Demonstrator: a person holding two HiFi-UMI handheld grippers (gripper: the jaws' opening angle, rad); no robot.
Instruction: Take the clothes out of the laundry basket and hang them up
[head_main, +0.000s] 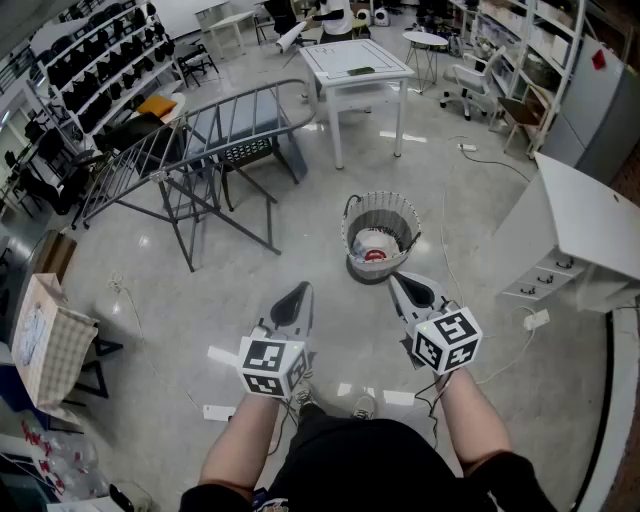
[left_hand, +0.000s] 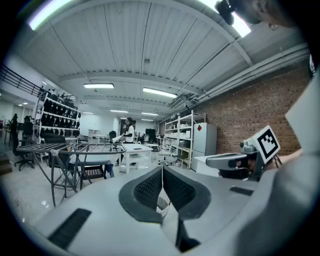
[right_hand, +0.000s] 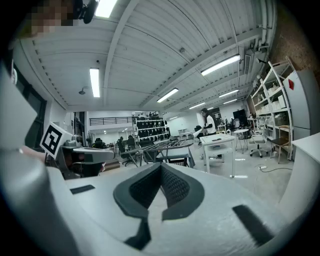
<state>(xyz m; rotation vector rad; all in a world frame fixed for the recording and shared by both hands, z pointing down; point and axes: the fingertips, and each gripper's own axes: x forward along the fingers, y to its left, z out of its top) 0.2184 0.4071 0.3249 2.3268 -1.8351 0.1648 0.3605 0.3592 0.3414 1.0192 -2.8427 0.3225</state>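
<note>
A round wire laundry basket (head_main: 381, 236) stands on the floor ahead of me, with white and red clothes (head_main: 376, 246) inside. A grey folding drying rack (head_main: 200, 140) stands to its left, and it also shows in the left gripper view as a rack (left_hand: 50, 150). My left gripper (head_main: 296, 300) is shut with nothing in it, held level just short of the basket on its left. My right gripper (head_main: 412, 290) is shut and empty too, close to the basket's near right rim. Both point forward, side by side.
A white table (head_main: 355, 70) stands beyond the basket, with a person (left_hand: 129, 131) at it. A white cabinet (head_main: 580, 235) is at the right, cables (head_main: 480, 160) lie on the floor, and a bag (head_main: 45, 345) sits at the left. Black shelving (head_main: 100, 60) lines the far left.
</note>
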